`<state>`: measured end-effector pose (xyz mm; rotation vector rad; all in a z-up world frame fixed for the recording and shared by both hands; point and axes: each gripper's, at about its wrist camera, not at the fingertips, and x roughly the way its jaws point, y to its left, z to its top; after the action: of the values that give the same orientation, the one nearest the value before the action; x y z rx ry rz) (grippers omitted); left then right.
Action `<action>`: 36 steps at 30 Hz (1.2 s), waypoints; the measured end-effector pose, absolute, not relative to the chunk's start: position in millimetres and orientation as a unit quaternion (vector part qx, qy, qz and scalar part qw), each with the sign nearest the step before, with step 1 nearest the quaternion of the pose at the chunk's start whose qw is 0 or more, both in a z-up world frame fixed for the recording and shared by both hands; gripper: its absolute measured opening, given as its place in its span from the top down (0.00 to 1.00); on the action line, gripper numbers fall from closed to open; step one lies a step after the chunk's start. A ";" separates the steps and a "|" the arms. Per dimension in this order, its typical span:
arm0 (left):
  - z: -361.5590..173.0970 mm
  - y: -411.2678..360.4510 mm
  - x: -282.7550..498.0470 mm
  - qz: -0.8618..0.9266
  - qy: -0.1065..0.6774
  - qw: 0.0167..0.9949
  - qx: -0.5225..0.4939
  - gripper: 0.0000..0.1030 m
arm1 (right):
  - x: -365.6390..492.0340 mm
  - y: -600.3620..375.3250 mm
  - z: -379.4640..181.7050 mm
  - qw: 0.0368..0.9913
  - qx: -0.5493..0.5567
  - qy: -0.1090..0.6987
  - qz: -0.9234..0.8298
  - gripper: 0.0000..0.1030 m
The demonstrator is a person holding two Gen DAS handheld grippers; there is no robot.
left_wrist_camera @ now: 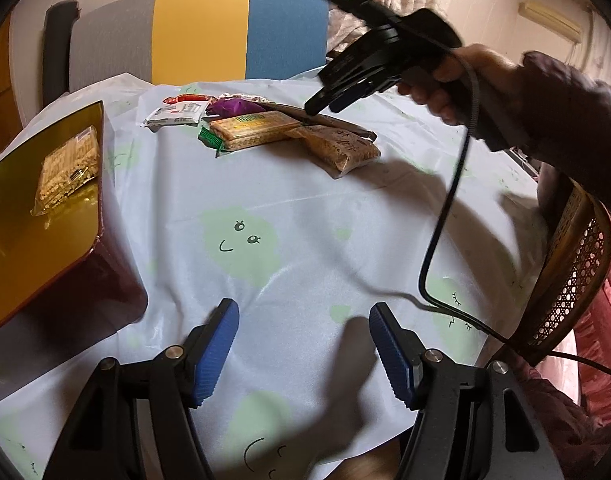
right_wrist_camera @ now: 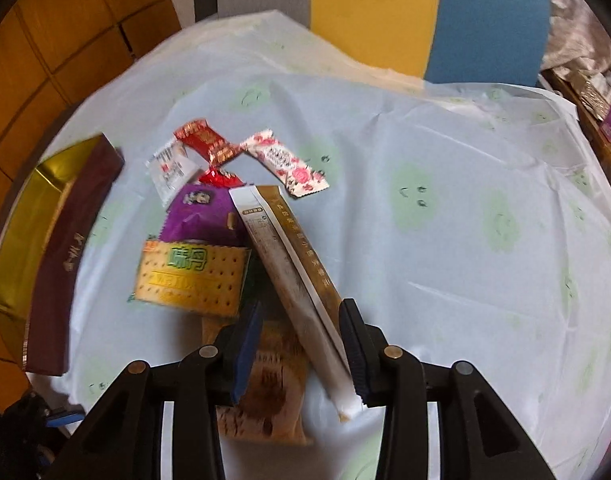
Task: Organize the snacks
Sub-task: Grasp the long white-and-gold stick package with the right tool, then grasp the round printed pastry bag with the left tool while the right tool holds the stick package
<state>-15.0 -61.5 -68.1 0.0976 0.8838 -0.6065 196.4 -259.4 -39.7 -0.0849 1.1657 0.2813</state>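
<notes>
The left gripper hangs over a bare patch of the pale blue tablecloth, its jaws spread with nothing between them. A snack pile lies on the surface beside a dark red box with a gold lining, which holds one clear packet. The right gripper points down at the pile, its jaws parted on either side of a long brown-and-white stick pack; the blur hides whether they touch it.

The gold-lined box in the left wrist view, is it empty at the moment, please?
No, the gold-lined box already holds one clear packet of pale snacks.
</notes>
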 end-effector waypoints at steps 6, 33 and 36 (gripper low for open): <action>-68.9 -64.5 -15.0 -0.288 0.421 0.858 0.056 0.32 | 213.3 -255.2 -58.4 0.820 -0.070 0.556 0.116 0.66; -14.5 -124.1 51.0 -0.283 0.467 0.838 0.029 0.28 | 149.7 -343.6 -59.9 0.800 -0.028 0.597 0.056 0.58; -14.8 -138.2 75.1 -0.273 0.490 0.828 0.012 0.28 | 151.9 -346.6 -58.5 0.798 -0.023 0.600 0.060 0.58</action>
<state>75.1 -138.2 -14.8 0.0260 1.0402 -0.5791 151.9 -346.6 -58.5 -0.0488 1.2881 0.1278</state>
